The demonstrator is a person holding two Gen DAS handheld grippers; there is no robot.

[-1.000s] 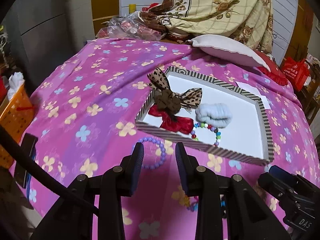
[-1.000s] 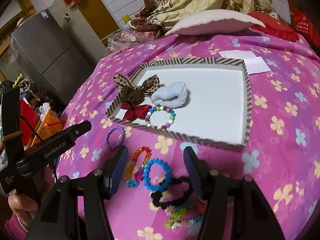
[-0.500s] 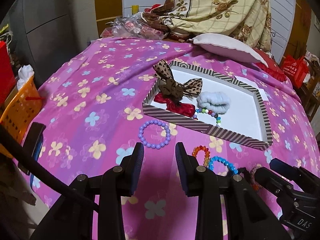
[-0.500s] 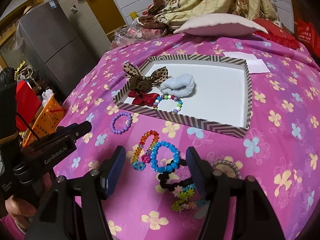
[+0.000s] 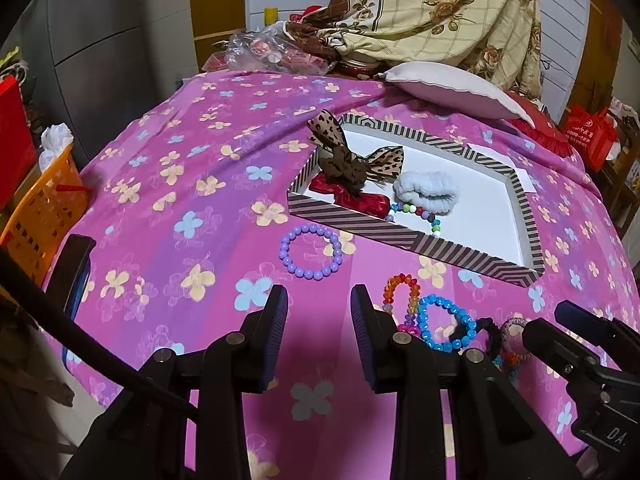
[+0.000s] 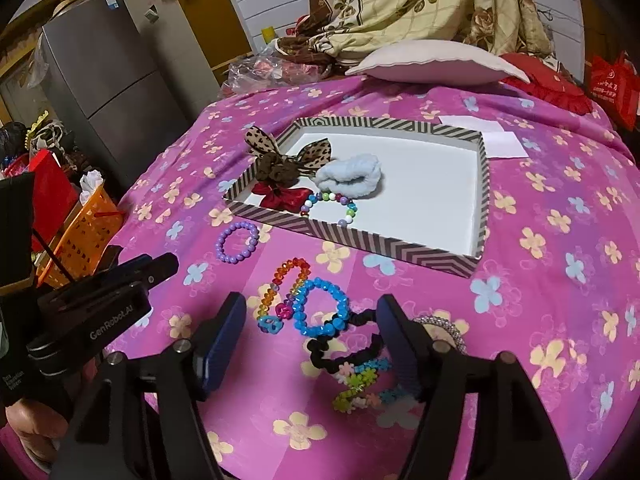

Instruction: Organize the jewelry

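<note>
A striped-rim white tray (image 5: 416, 246) (image 6: 482, 184) lies on the pink flowered cloth. It holds a leopard bow (image 6: 280, 160), a red bow (image 6: 286, 197), a pale blue scrunchie (image 6: 348, 174) and a multicoloured bead bracelet (image 6: 346, 204). In front of the tray lie a purple bead bracelet (image 5: 311, 251) (image 6: 237, 241), a rainbow bracelet (image 6: 286, 280), a blue bead bracelet (image 6: 320, 312) (image 5: 444, 322), a black scrunchie (image 6: 344, 350) and a flower bracelet (image 6: 360, 384). My left gripper (image 5: 319, 322) is open and empty, just short of the purple bracelet. My right gripper (image 6: 310, 340) is open and empty above the blue bracelet pile.
A white pillow (image 6: 436, 62) and folded bedding (image 5: 436, 12) lie behind the tray. White paper (image 6: 484, 136) lies at its far right. An orange basket (image 5: 40, 212) stands off the left edge. A silver bracelet (image 6: 448, 328) lies right of the pile.
Both grippers have pulled back from the tray toward the near edge, bringing the loose bracelets in front of it into view. Both stay open and empty.
</note>
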